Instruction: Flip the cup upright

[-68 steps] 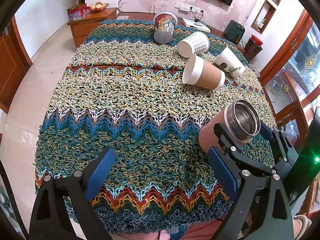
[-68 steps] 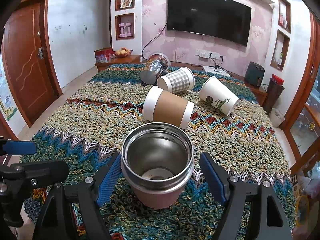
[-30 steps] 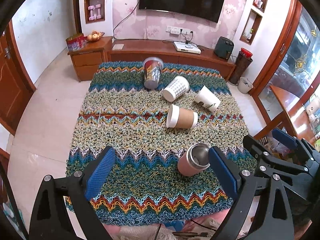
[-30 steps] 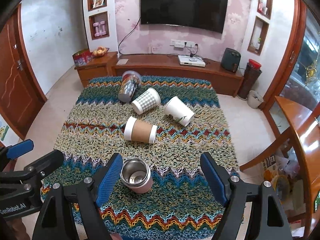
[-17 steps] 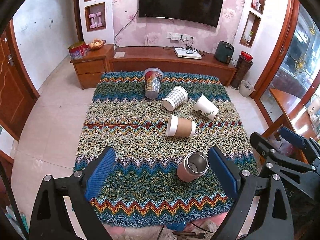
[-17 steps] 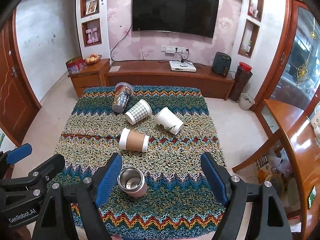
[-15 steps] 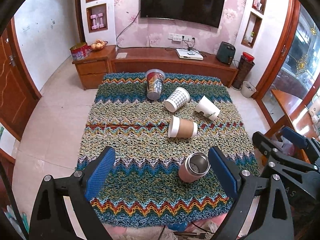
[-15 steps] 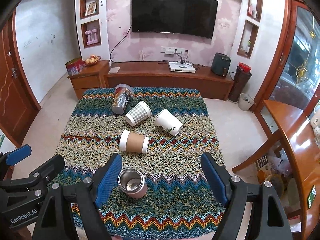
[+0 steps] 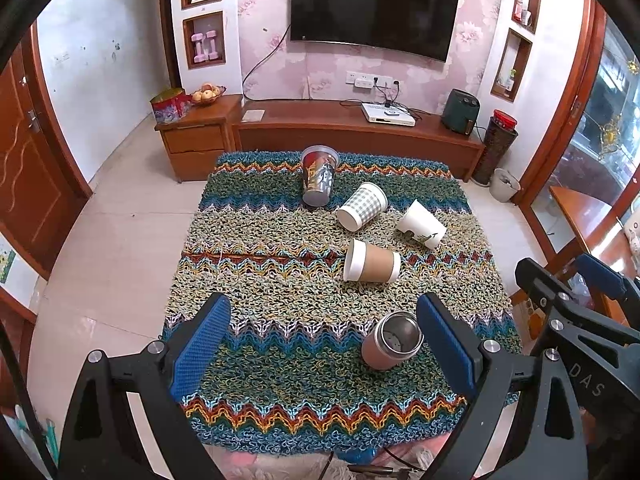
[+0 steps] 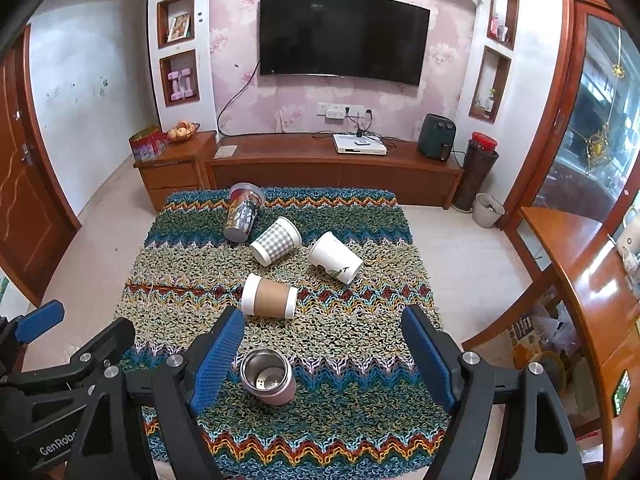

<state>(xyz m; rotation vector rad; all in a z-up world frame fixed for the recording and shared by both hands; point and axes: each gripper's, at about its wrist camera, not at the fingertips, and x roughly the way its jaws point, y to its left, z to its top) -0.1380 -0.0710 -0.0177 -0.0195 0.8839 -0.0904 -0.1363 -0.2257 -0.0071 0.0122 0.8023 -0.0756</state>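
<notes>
A pink steel-lined cup [image 9: 392, 340] [image 10: 268, 376] stands upright near the front of the table with the knitted zigzag cloth [image 9: 280, 320] [image 10: 360, 360]. Behind it lie several cups on their sides: a brown-sleeved paper cup [image 9: 372, 261] [image 10: 269, 295], a checked cup [image 9: 362, 210] [image 10: 275, 241], a white leaf-print cup [image 9: 422, 225] [image 10: 335, 258] and a printed tumbler [image 9: 319, 180] [image 10: 242, 212]. My left gripper [image 9: 324, 354] and right gripper [image 10: 320, 360] are both open and empty, held high and back from the table.
A wooden TV cabinet [image 9: 352, 132] [image 10: 332, 168] runs behind the table, with a side cabinet [image 9: 192, 136] at its left. A wooden chair or table [image 10: 580, 280] stands to the right. Tiled floor [image 9: 112, 240] surrounds the table.
Both grippers have pulled up and back from the table, so it looks smaller. The pink cup, earlier between the right gripper's fingers, now stands alone on the cloth.
</notes>
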